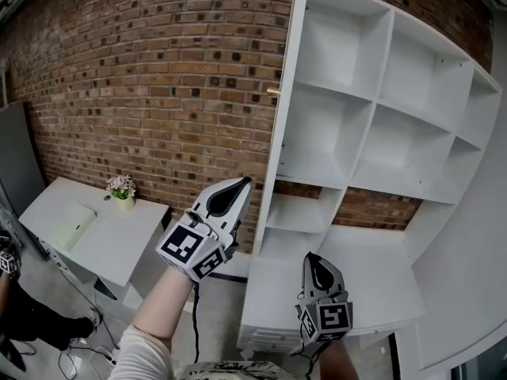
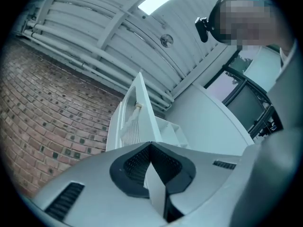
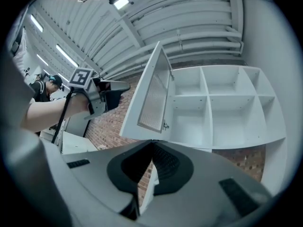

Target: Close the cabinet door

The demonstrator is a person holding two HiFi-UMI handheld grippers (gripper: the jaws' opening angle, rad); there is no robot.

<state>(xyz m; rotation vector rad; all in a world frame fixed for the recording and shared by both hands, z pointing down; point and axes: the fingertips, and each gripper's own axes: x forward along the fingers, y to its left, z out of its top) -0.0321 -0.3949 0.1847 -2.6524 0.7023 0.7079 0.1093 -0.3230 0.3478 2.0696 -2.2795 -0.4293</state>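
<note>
A white wall cabinet (image 1: 372, 125) with empty shelves hangs on a brick wall. Its door (image 1: 283, 117) stands open, edge-on to me, with a small knob (image 1: 273, 92) on its outer face. My left gripper (image 1: 242, 182) is raised just left of the door's lower edge, apart from it, shut and empty. In the left gripper view the door (image 2: 142, 112) rises beyond the closed tips (image 2: 151, 144). My right gripper (image 1: 310, 257) is lower, under the shelves, shut with nothing in it. In the right gripper view the door (image 3: 152, 96) swings out left of the cabinet (image 3: 222, 108), beside the left gripper (image 3: 124, 86).
A white counter (image 1: 356, 299) runs below the cabinet. At the left, a white desk (image 1: 87, 236) carries a small flower pot (image 1: 121, 187). Another person (image 1: 24, 323) stands at the lower left. A white wall panel (image 1: 475, 275) closes off the right.
</note>
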